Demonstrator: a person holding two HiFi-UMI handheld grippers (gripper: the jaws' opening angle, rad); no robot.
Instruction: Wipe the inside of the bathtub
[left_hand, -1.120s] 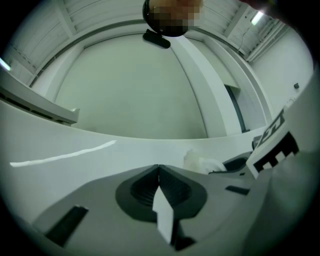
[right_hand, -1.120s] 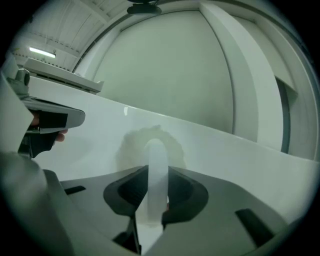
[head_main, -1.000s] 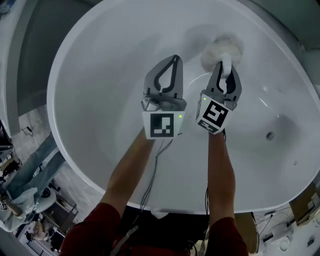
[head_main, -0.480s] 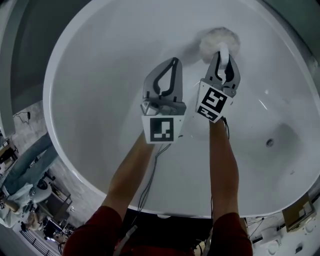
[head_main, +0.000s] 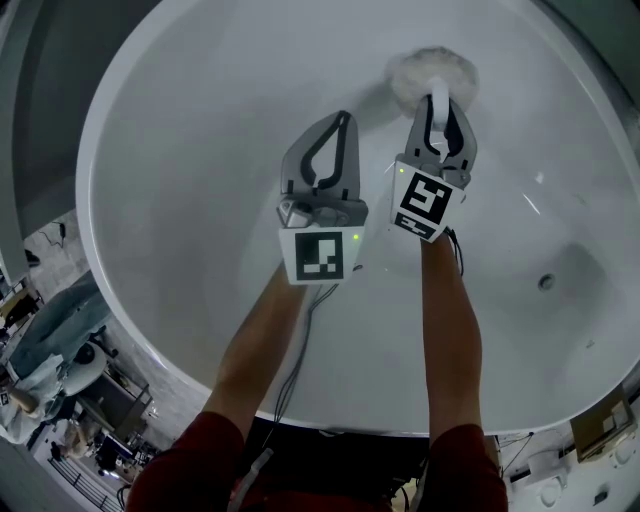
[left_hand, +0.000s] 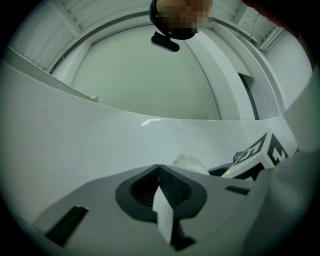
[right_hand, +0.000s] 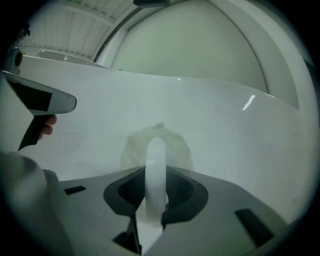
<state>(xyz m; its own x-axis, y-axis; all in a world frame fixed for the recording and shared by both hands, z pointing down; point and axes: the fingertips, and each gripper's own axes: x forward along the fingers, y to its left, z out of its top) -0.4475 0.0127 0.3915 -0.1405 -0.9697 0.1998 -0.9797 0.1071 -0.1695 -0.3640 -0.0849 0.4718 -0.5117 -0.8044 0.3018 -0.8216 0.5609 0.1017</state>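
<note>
White bathtub (head_main: 200, 150) below me: right gripper (head_main: 434, 102) jaws clamped on handle of fluffy pad (head_main: 412, 74) against tub wall; left gripper (head_main: 345, 121) jaws pressed together, empty.

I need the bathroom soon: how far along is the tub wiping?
Done: nothing can be judged; the bathtub looks evenly white, with no visible wiped streaks. In hand: the right gripper is shut on the handle of a fluffy scrubber, pressed to the far wall. The left gripper is shut and empty. Left: probably the near wall and the floor round the drain.
</note>
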